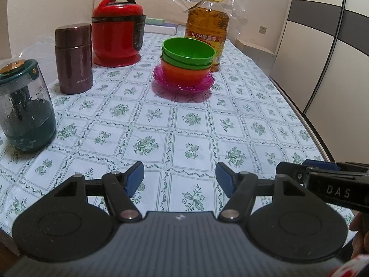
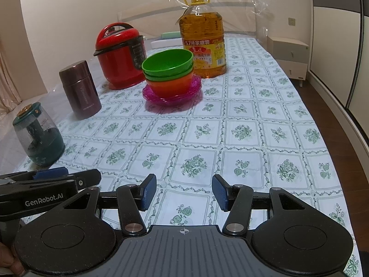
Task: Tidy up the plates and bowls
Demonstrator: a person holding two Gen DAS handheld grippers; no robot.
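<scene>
both the left gripper and right gripper gape empty; stacked bowls on pink plates at twelve o'clock.

A red cooker, maroon flask, teal jar and oil bottle stand on the tablecloth.

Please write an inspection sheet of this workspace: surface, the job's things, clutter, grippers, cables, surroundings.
Surface: table under a green floral cloth.
Job's things: two green bowls nested in an orange bowl, all on stacked pink plates.
Clutter: red cooker, brown flask, oil bottle right behind the stack, teal jar at the left edge.
Grippers: left gripper and right gripper open, empty, side by side above the near edge.
Cables: nothing seen.
Surroundings: wall, wardrobe on the right, small cabinet.
</scene>
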